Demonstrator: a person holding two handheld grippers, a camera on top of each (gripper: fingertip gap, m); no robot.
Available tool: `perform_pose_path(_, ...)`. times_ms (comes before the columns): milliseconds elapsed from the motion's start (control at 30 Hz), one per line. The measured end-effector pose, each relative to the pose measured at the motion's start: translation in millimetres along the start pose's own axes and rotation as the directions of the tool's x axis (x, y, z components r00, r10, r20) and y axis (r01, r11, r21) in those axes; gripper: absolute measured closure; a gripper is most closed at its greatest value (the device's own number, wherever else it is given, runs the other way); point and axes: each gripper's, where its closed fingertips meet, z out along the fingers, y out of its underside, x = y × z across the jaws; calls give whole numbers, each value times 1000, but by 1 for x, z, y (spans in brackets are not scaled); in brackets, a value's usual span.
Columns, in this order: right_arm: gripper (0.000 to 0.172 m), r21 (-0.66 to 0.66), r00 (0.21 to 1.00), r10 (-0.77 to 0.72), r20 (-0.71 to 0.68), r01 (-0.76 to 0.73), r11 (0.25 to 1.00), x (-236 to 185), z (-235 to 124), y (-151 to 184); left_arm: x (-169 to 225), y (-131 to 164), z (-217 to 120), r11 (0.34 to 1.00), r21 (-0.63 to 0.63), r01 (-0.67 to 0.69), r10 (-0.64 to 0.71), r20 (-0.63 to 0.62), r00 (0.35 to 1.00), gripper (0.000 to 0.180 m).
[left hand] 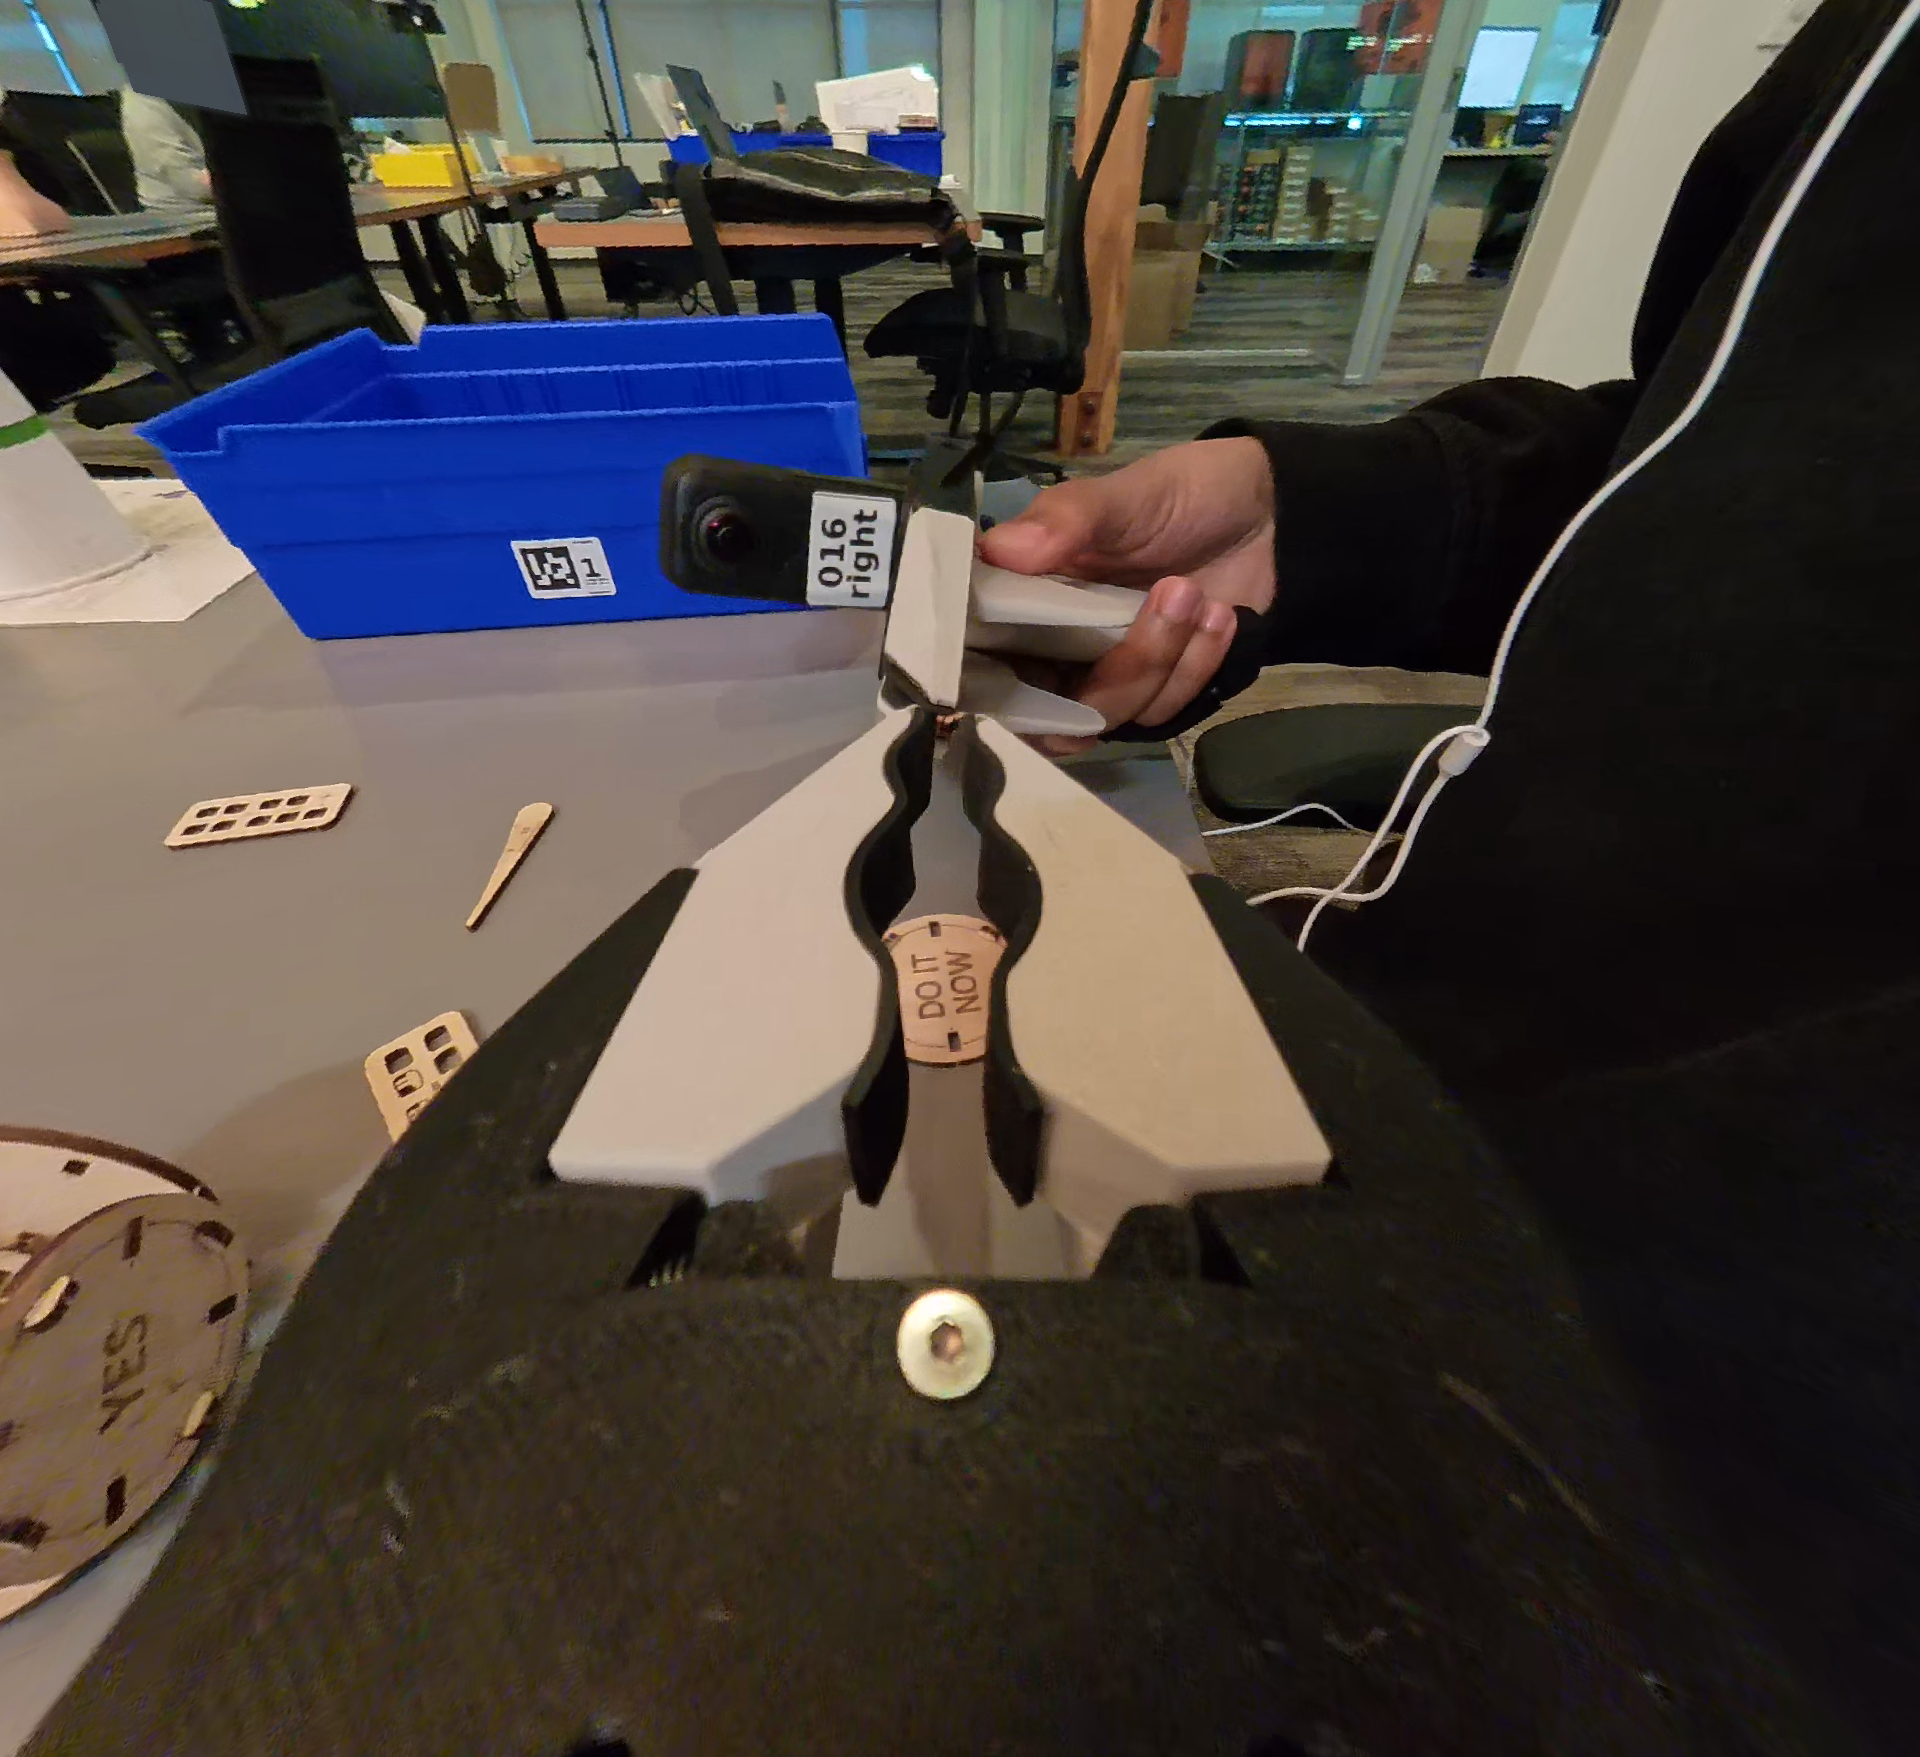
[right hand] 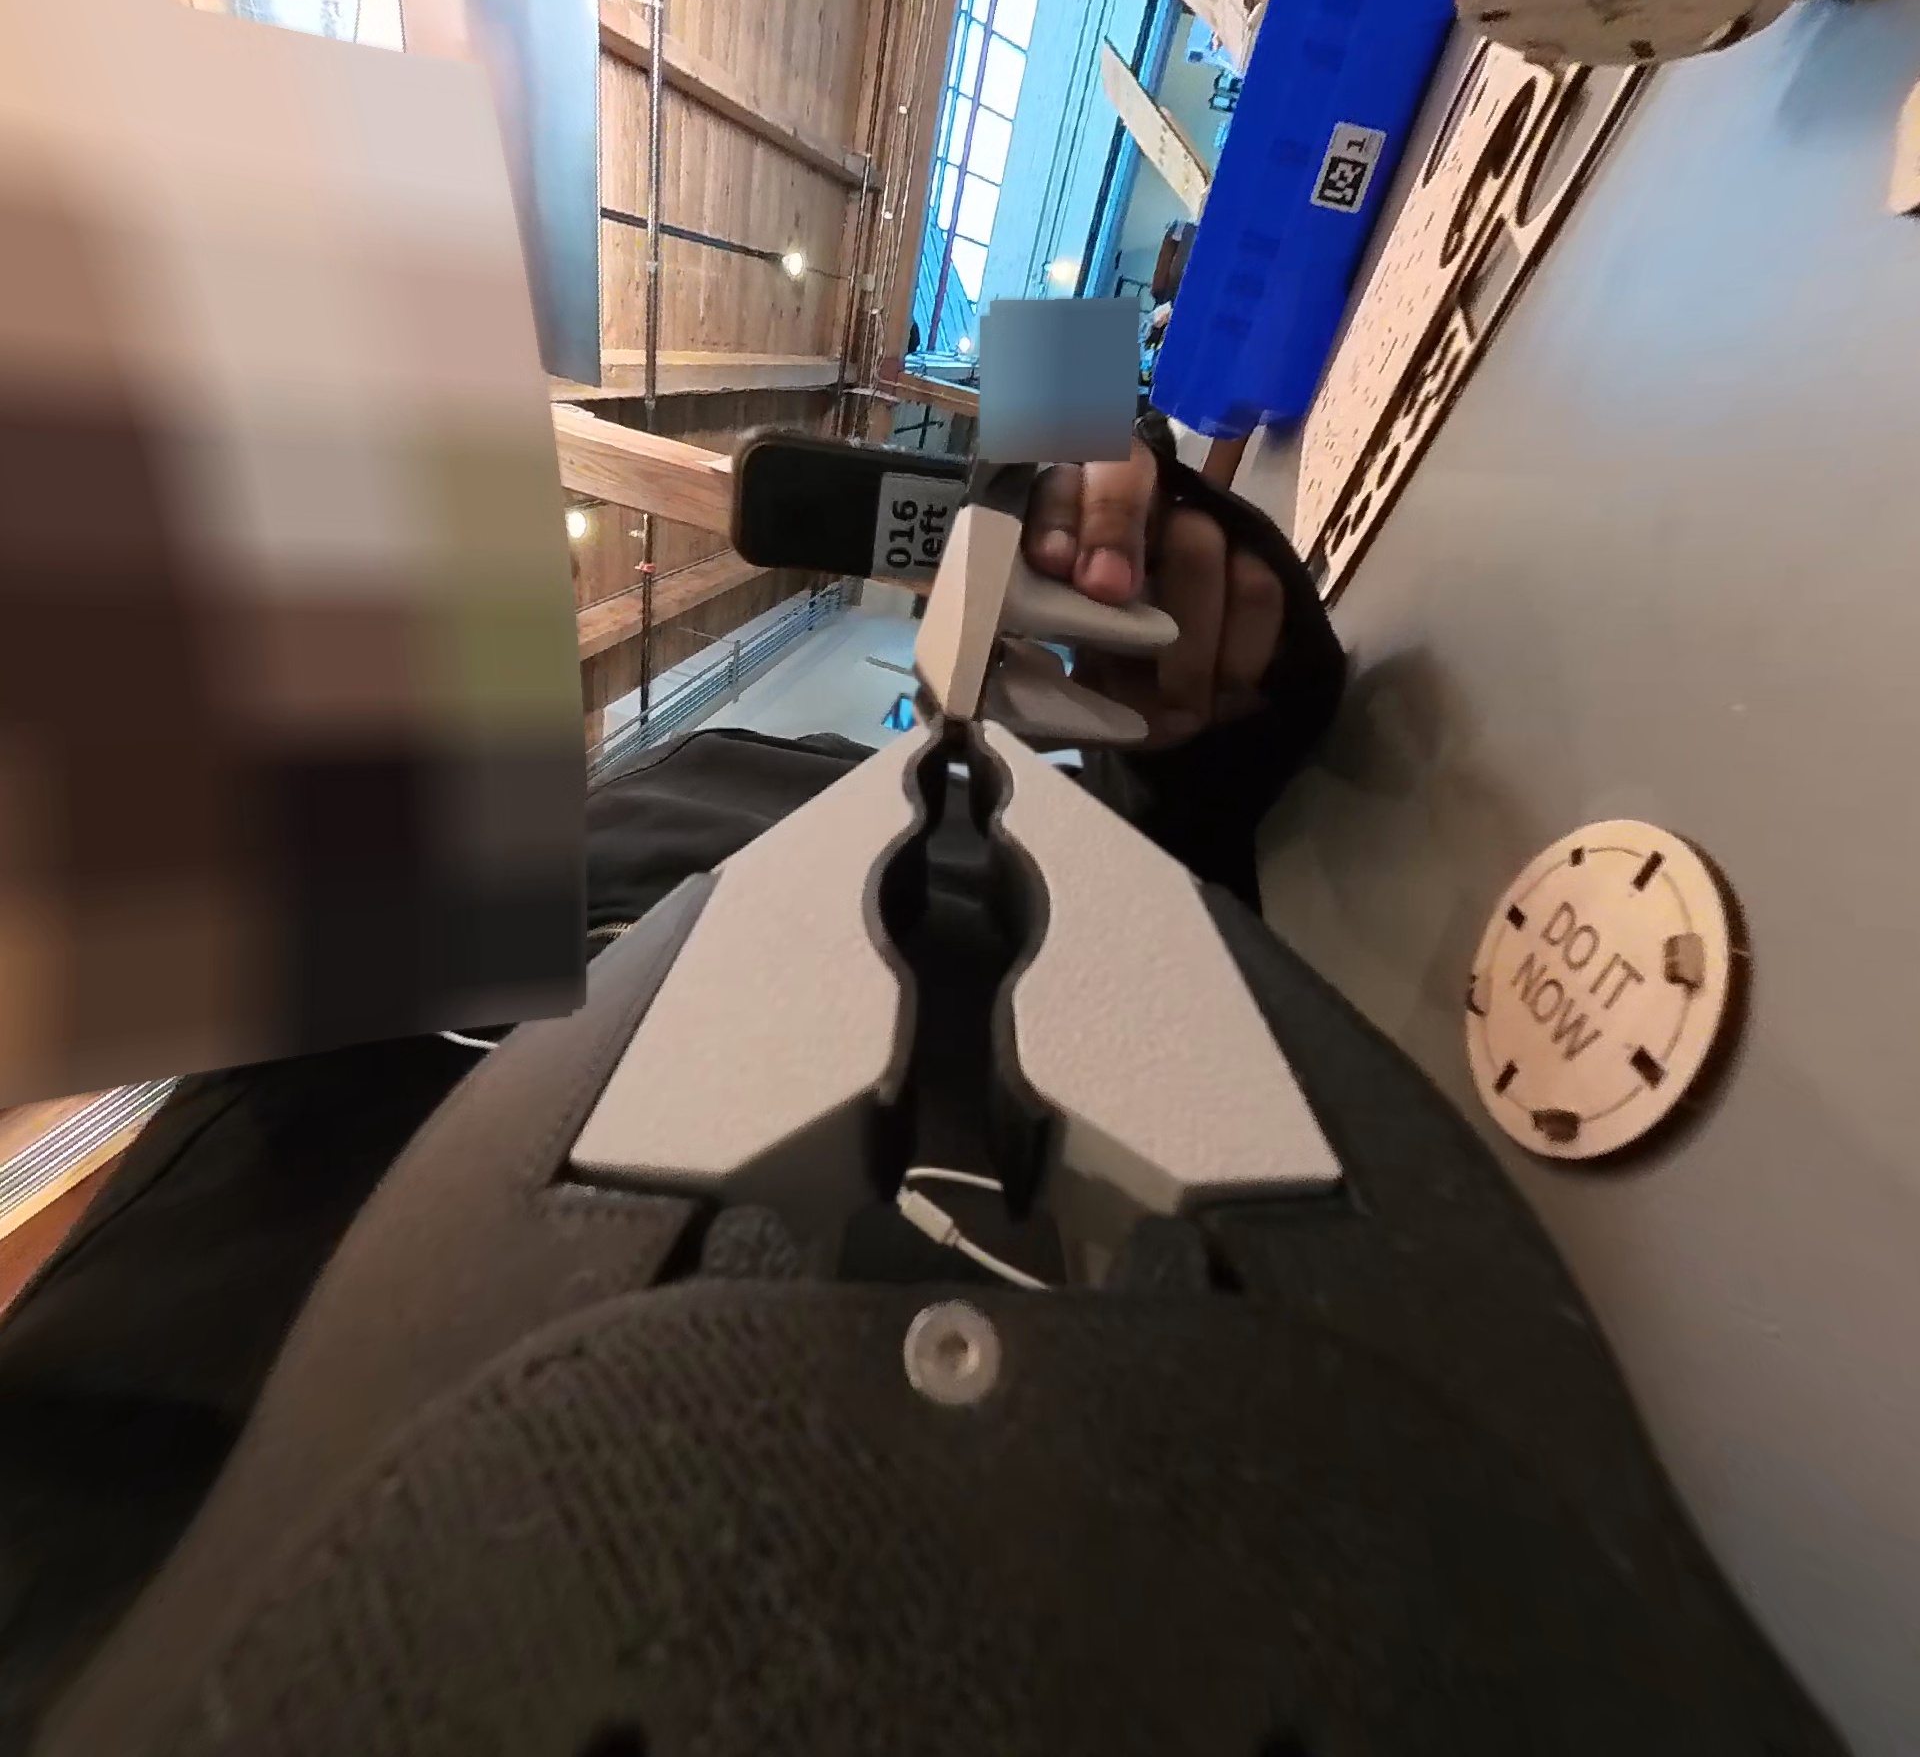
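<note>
My left gripper [left hand: 940,728] and right gripper [right hand: 956,739] meet tip to tip in the air above the grey table [left hand: 416,720]. Both are shut. A small thin wooden piece [left hand: 947,725] shows pinched right where the two pairs of tips meet. In the left wrist view the right gripper [left hand: 935,701] comes down from above, held by a hand [left hand: 1143,533]. In the right wrist view the left gripper [right hand: 961,715] comes in the same way. A round wooden disc with writing [left hand: 943,990] lies on the table under my left fingers; it also shows in the right wrist view [right hand: 1605,990].
A blue bin [left hand: 499,481] stands at the back of the table. A slotted wooden strip [left hand: 258,814], a thin wooden stick [left hand: 511,860], another slotted piece [left hand: 421,1068] and a wooden drum [left hand: 104,1375] lie at the left. A cut-out wooden board [right hand: 1423,284] lies beside the bin. My left and right fingertips are right by each other.
</note>
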Motion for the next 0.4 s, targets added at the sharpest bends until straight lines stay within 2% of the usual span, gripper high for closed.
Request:
perform_pose_path(167,170,24,999,-32,-37,33,999,2,1,-4,-5,0,-1,1000,2,5,-5,30,1000,180)
perform_pose_path(300,160,61,997,-72,-31,74,995,-5,0,-11,-9,-1,-3,1000,12,7,-8,52,999,180)
perform_pose_path(400,163,97,991,-123,-49,127,987,-8,-5,-17,-11,-2,-5,1000,21,9,-10,66,998,180)
